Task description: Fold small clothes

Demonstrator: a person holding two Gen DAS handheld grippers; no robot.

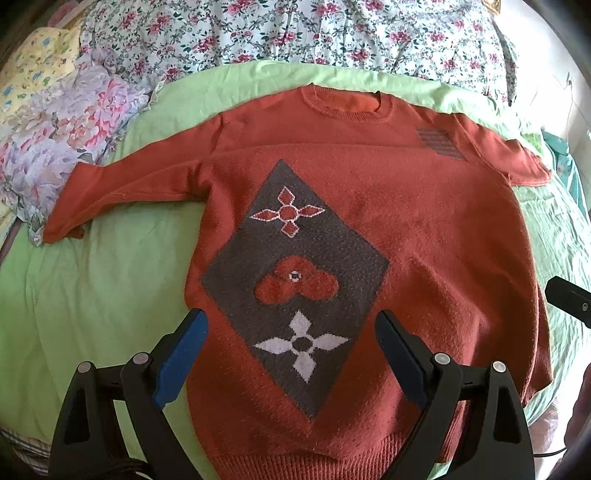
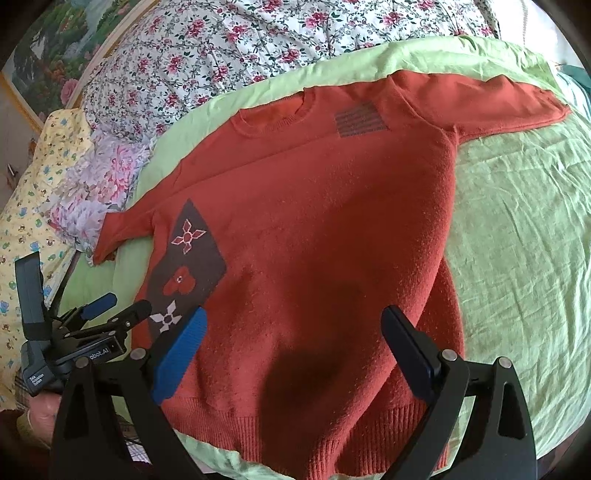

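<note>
We see soft, even daylight in both views. A dark shadow falls on the sweater (image 2: pixel 314 258) in the right wrist view. Fisheye bending darkens the corners; edges blur slightly.

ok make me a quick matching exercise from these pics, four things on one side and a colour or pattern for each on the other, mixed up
Things:
1. sweater
2. sheet
3. quilt
4. diamond patch

Colours:
A. light green
B. grey-brown with flower motifs
C. rust orange
D. white with small red flowers

Pairs: 1-C, 2-A, 3-D, 4-B
</note>
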